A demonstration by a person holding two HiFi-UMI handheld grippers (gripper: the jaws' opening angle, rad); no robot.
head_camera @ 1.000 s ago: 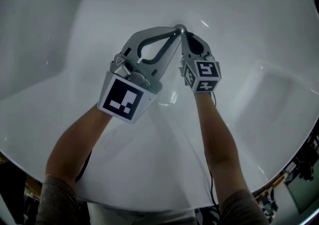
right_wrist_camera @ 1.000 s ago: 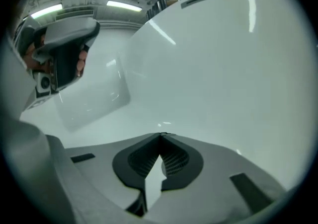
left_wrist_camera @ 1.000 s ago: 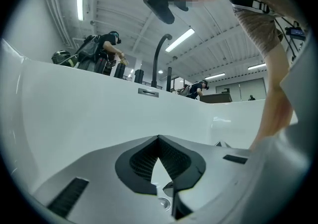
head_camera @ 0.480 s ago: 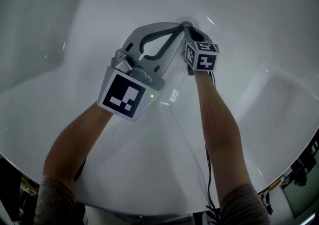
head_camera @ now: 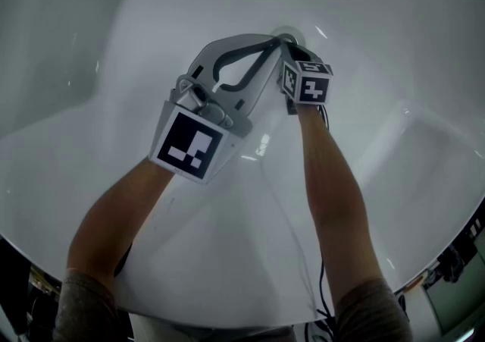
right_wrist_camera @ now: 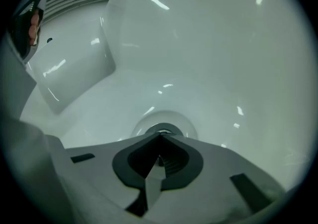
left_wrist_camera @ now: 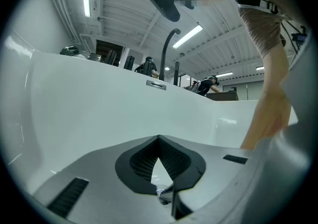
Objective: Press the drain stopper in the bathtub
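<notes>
Underneath everything curves the white bathtub (head_camera: pixel 409 37), glossy and bare, its floor dipping into a shallow round recess (right_wrist_camera: pixel 191 121) at the far end; over it reach the person's forearms (head_camera: pixel 333 181), each carrying a gripper; the left gripper (head_camera: pixel 273 43) has its jaws pressed together with nothing between them, tips aimed at the recess; the right gripper (head_camera: pixel 291 51) likewise has its jaws drawn together, its point sitting at the near edge of the drain stopper (right_wrist_camera: pixel 164 129); that stopper, a small chrome disc in the middle of the recess, looks rigid, smooth and probably slippery, likely sprung; it wants no grasp, rather a straight push on its centre with closed tips, lest they skid onto the enamel.
</notes>
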